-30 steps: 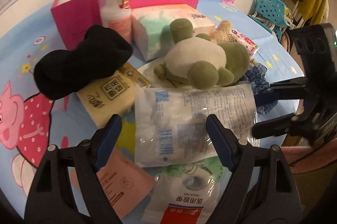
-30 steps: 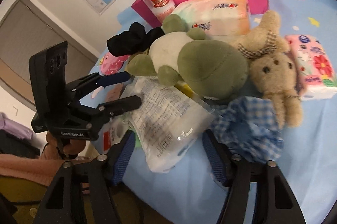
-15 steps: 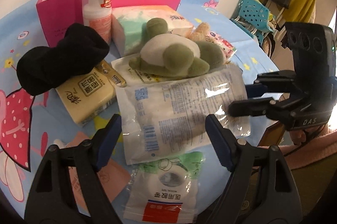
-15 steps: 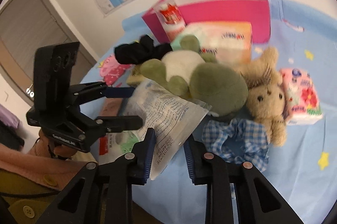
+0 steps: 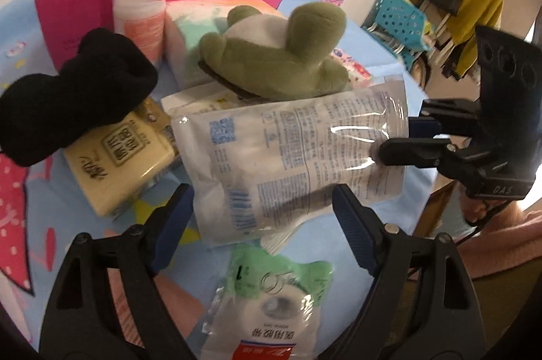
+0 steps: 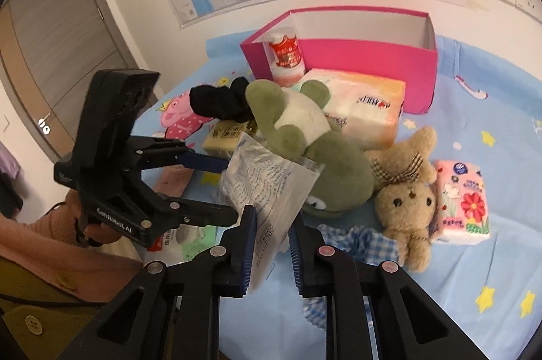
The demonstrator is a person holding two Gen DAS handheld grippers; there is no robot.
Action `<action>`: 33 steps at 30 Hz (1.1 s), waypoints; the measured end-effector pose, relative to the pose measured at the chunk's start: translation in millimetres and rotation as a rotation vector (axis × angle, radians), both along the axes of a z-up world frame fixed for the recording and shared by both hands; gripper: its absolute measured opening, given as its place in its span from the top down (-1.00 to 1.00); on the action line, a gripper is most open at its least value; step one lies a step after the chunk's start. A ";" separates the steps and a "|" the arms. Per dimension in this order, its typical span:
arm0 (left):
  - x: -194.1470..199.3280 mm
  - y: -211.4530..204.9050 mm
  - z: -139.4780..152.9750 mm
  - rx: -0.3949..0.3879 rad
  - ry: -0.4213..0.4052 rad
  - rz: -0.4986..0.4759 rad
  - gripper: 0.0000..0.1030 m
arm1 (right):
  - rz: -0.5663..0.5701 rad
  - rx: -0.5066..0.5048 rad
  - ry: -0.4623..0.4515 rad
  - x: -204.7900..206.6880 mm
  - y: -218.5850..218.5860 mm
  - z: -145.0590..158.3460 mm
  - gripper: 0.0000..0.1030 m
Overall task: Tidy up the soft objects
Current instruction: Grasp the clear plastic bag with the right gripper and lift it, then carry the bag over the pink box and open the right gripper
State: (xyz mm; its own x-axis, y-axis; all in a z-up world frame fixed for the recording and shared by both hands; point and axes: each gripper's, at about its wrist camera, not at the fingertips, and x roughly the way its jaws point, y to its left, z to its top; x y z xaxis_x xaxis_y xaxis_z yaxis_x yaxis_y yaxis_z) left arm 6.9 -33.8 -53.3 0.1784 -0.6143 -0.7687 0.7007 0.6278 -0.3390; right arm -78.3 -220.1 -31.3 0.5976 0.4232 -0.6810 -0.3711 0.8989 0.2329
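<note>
A clear plastic packet (image 5: 288, 150) with printed text is lifted at its right edge off the blue cloth. My right gripper (image 6: 271, 217) is closing its jaws on that edge of the packet (image 6: 267, 190), and the pads press on it. The right gripper (image 5: 396, 140) shows at the right of the left wrist view. A green and white turtle plush (image 5: 271, 68) tilts up on the raised packet. My left gripper (image 5: 261, 194) hovers over the packet's near end, its jaws opening and touching nothing. A tan bear plush (image 6: 406, 190) lies beside the turtle (image 6: 305, 140).
A pink box (image 6: 372, 58) stands open at the back with a pump bottle (image 5: 142, 4) before it. Around lie a black cloth (image 5: 67, 89), a yellow tissue pack (image 5: 118, 156), a large tissue pack (image 6: 366, 109), a small pink pack (image 6: 464, 204), a blue gingham cloth (image 6: 355, 245) and a green-printed packet (image 5: 277, 292).
My right gripper has shut from wide open onto the packet's edge and risen with it. The packet's right side has come up, and the turtle plush on it has tipped upward.
</note>
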 end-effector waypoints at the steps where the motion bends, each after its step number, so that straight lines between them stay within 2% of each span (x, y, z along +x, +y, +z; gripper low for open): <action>1: 1.1 0.2 -0.5 -0.015 0.016 -0.005 -0.63 | 0.001 0.008 -0.007 -1.5 -3.8 1.5 0.65; 4: -1.4 1.6 1.1 -0.023 0.019 -0.007 -0.63 | 0.002 0.012 -0.021 -1.7 -5.9 4.2 0.67; 7: -9.2 3.8 10.1 -0.035 -0.005 0.002 -0.54 | 0.012 0.018 -0.046 -4.6 -4.3 9.2 0.72; 9: -14.7 7.1 20.7 -0.050 -0.023 0.013 -0.26 | 0.022 0.043 -0.062 -5.1 -5.1 15.6 0.73; 10: -16.6 8.6 26.5 -0.063 -0.031 0.012 -0.19 | 0.026 0.050 -0.070 -4.5 -5.2 19.0 0.74; 11: -19.8 10.4 34.9 -0.090 -0.036 0.006 -0.02 | 0.029 0.045 -0.077 -3.5 -4.1 23.0 0.74; 12: -22.3 9.6 39.4 -0.101 -0.043 0.004 -0.01 | 0.032 0.047 -0.080 -2.5 -3.1 25.9 0.76; 14: -26.5 7.4 51.9 -0.106 -0.094 0.012 -0.01 | 0.056 0.077 -0.097 1.6 0.5 36.1 0.77; 17: -24.0 8.2 55.1 -0.076 -0.136 0.044 -0.01 | 0.058 0.040 -0.115 9.1 7.2 43.5 0.77; 20: -13.1 17.9 44.0 -0.061 -0.098 0.087 -0.04 | 0.062 0.073 -0.100 12.3 -1.2 40.0 0.78; 24: -4.8 18.6 22.3 -0.007 -0.068 0.132 -0.13 | -0.006 0.140 -0.070 18.6 -31.7 29.4 0.77; 29: -7.5 7.0 3.5 0.009 -0.002 0.069 -0.16 | -0.054 0.199 -0.020 23.6 -52.8 12.8 0.73; 33: -6.2 -9.4 3.2 -0.023 0.011 0.038 -0.38 | -0.057 0.226 -0.003 24.7 -52.6 7.7 0.72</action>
State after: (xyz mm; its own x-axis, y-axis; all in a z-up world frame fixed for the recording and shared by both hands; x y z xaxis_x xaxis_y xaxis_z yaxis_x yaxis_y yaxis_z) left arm 0.7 -43.2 -50.2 0.1941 -0.6246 -0.7564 0.6725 0.6461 -0.3610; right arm -53.5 -272.7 -23.6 0.6270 0.5301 -0.5709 -0.3225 0.8436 0.4293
